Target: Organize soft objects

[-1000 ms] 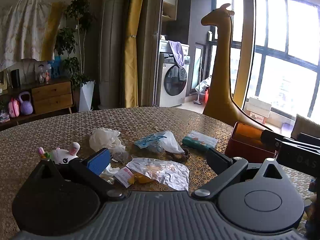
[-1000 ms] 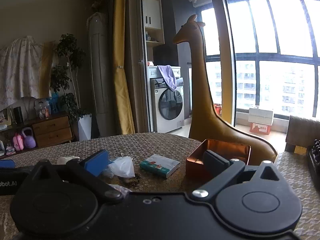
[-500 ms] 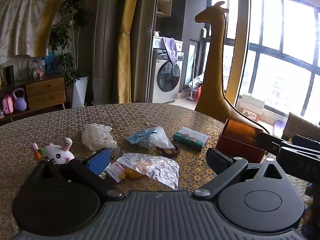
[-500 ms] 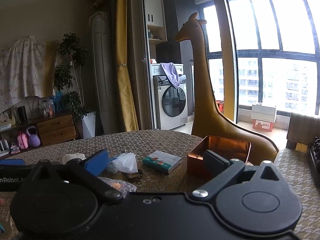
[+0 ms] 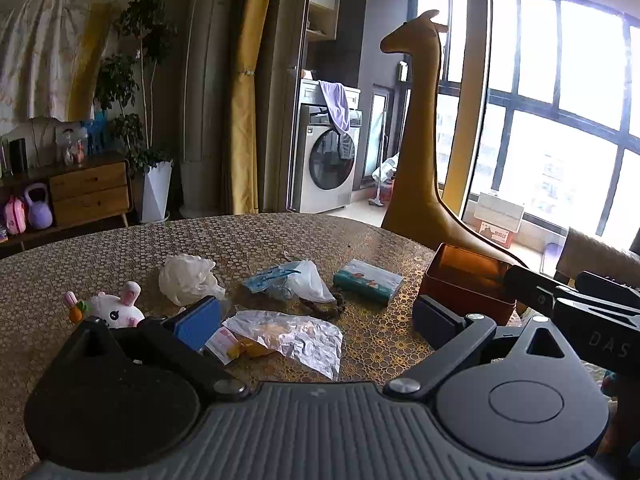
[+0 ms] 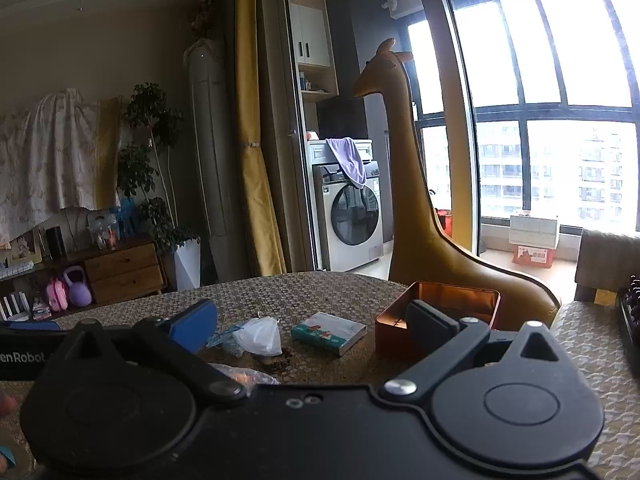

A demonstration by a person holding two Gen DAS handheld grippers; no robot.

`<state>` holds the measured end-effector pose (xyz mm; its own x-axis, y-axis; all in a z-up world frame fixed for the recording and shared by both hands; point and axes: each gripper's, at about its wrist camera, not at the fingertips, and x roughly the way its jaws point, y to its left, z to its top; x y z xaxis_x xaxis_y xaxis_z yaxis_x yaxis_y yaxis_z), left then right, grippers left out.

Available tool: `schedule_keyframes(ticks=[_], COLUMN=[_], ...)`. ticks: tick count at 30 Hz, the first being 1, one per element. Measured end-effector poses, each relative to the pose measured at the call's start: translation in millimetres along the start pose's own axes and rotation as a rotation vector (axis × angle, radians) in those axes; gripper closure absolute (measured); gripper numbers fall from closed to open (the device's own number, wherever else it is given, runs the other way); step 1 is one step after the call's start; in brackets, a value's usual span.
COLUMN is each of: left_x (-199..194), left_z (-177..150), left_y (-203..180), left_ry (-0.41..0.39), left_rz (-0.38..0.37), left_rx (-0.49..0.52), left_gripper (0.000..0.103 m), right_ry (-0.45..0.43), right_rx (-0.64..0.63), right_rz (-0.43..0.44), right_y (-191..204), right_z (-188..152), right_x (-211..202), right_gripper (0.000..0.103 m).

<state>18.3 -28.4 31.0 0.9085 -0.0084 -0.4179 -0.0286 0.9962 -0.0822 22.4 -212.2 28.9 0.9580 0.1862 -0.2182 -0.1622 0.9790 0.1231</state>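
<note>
Soft bunny toy lies beside the gaping, empty left claw.

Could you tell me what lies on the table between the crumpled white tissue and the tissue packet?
A clear plastic bag holding something blue lies between the crumpled white tissue and the tissue packet, in the left wrist view.

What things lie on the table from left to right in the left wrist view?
Plush bunny → white crumpled bag → bag with blue mask → tissue pack → orange tin.
</note>
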Motion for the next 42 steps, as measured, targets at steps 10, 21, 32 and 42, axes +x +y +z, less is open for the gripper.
schedule_keyframes(ticks=[10, 21, 32, 42], left_x=[17, 46, 67, 75], left_z=[-1, -1, -2, -6], left_y=[1, 23, 38, 49], left_ry=[0.017, 0.045, 0.052, 0.045], left_rz=[0.006, 0.012, -0.024, -0.002], left_rx=[-0.001, -0.018, -0.043, -0.051], left_gripper=[0.0, 0.0, 0.0, 0.0], right_ry=[0.025, 0.082, 0.098, 0.08], right_rx=[-0.008, -0.031, -0.043, -0.048], right_rz=[0.007, 0.016, 0.007, 0.051], right_y=[1, 9, 14, 18], right_z=[-3, -8, -7, -2], right_x=[11, 42, 59, 69], right_gripper=[0.003, 0.003, 0.003, 0.003])
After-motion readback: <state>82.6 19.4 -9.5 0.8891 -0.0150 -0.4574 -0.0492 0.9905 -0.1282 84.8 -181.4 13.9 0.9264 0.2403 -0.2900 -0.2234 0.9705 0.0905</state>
